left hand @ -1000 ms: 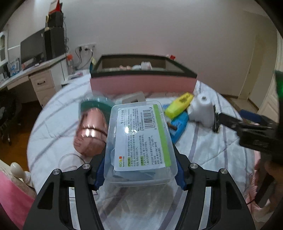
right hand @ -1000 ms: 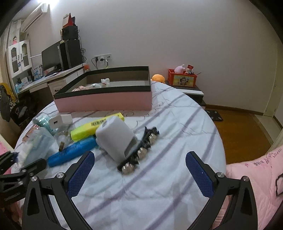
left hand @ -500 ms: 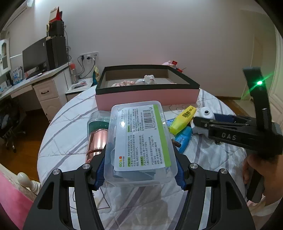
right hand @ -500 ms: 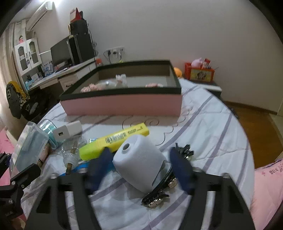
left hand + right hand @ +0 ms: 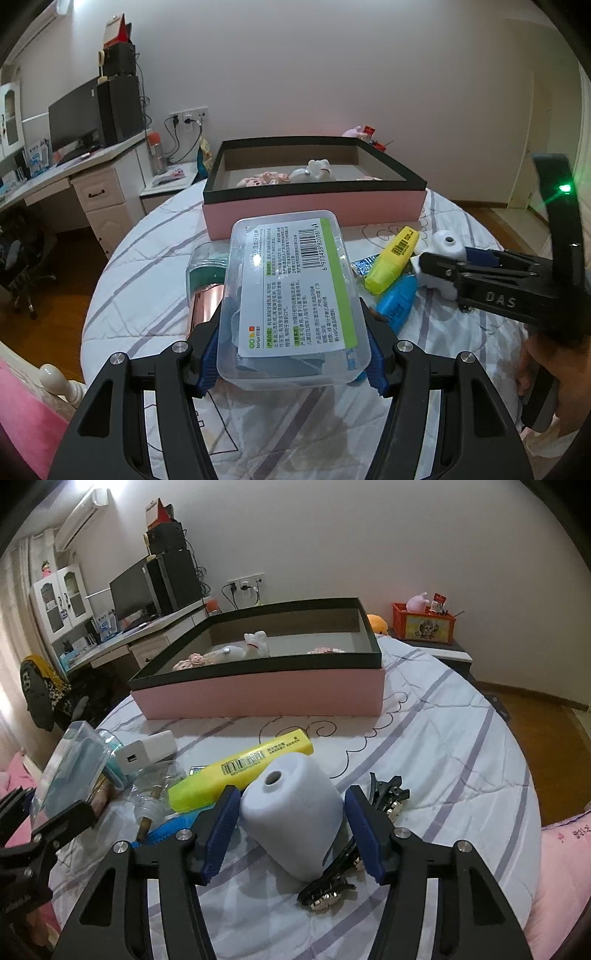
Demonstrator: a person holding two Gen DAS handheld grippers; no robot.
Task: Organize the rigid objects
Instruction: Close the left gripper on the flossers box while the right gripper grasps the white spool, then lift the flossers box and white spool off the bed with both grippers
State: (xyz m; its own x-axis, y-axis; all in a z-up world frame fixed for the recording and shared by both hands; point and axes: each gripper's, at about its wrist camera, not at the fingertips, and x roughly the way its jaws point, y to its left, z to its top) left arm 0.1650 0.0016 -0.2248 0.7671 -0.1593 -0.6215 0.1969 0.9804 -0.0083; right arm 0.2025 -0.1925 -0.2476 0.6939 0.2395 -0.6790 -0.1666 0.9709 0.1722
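Foam cylinder [image 5: 291,812] sits squeezed between right tool [image 5: 291,834] pads.

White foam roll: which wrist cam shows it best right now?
Right wrist. The white foam roll sits centred and large between the right gripper pads, which have just been closing on it. The left wrist view shows only its small hollow end, partly behind the right gripper's fingers.

The left gripper [image 5: 291,350] clamps a clear plastic box [image 5: 291,295] between its blue pads; the right gripper [image 5: 291,830] – jaws just closing – brackets a white foam roll [image 5: 295,812], pads touching its sides.
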